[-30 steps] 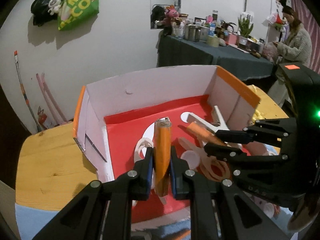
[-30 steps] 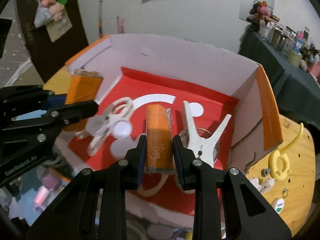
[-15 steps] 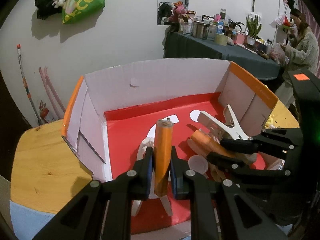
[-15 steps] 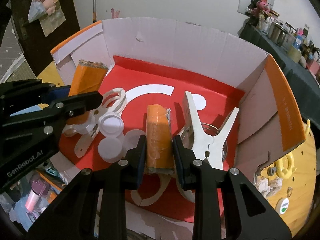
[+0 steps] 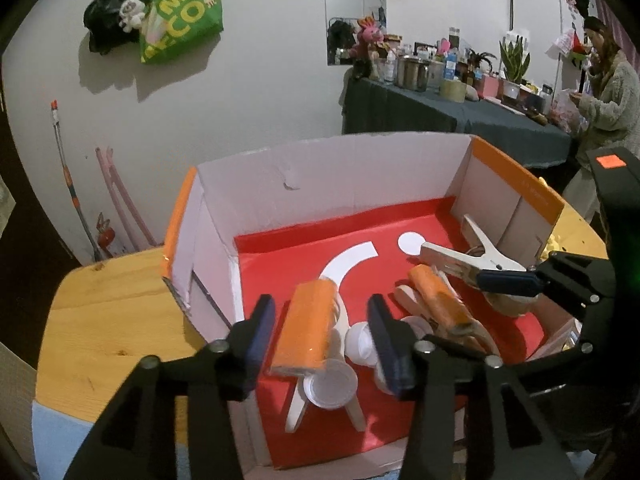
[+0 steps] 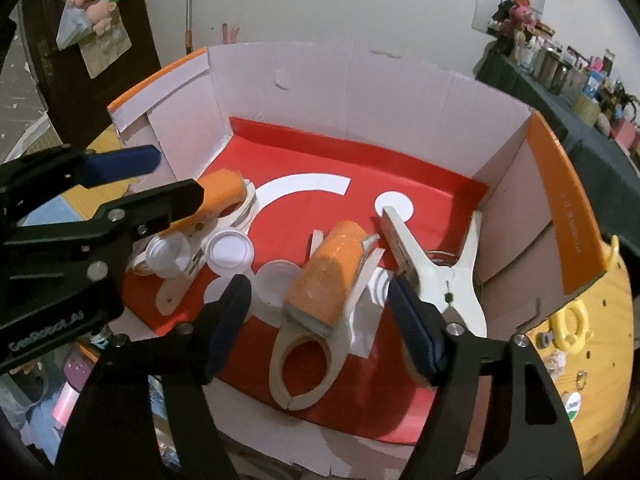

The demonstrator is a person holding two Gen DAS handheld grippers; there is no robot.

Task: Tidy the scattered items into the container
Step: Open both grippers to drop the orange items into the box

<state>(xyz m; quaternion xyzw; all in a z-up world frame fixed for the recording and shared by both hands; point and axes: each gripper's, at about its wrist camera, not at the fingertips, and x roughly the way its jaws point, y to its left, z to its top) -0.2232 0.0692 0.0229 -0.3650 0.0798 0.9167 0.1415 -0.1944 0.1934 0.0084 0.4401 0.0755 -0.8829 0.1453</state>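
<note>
Both of my tongs have just let go over the cardboard box (image 6: 400, 92) on the round wooden worktop (image 5: 108, 320): a second ago each was clamped on an orange block, and now the jaws of both are opening with the blocks loose between them, no pad pressing on either. By my judgement that puts two more scattered items into the container and frees me to go for whatever is left outside it. The box stands open-topped, white walls, orange rims, a red floor with white marks. Inside, at the right, lies a large white spring clamp (image 6: 444, 276). My right tongs (image 6: 320, 320) stand apart around one orange block (image 6: 332, 276), which rests tilted on a pale scissors-shaped cutout (image 6: 304, 364). My left tongs (image 5: 322, 336) stand apart around the other orange block (image 5: 306, 328), which lies slanted over a second pale cutout (image 5: 352, 412) near the box's left wall. Smallest of all, several white bottle caps (image 6: 230, 250) sit scattered on the red floor between the two blocks. Outside the box, a yellow ring-shaped piece (image 6: 570, 326) lies on the worktop just beside the right wall.
</note>
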